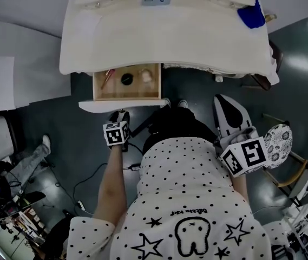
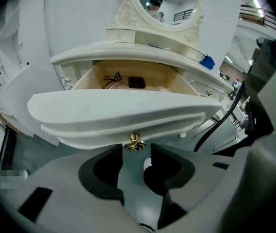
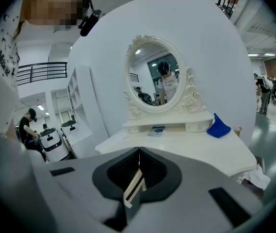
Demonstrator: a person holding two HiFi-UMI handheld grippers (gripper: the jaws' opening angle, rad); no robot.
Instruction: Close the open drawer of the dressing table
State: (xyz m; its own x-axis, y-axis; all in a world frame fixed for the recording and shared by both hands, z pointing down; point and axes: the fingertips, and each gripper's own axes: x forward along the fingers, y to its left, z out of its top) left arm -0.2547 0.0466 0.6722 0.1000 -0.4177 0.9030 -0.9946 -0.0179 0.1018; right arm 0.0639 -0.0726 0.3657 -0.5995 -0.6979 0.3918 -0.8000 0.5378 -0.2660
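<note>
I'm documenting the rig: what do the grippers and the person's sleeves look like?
The left gripper and right gripper are grey with black-lined jaws. Each carries a white cube with black square markers. The short sleeves are white with black dots.

Blue cloth (image 1: 251,15): crumpled, 1 o'clock in the head view.
Black clip (image 2: 111,80) and small black box (image 2: 136,82): side by side, 12 o'clock in the left gripper view.
Chair with patterned cushion (image 1: 279,141): 3 o'clock, head view.
Person seated on the floor (image 1: 30,157): 8 o'clock, head view.
</note>
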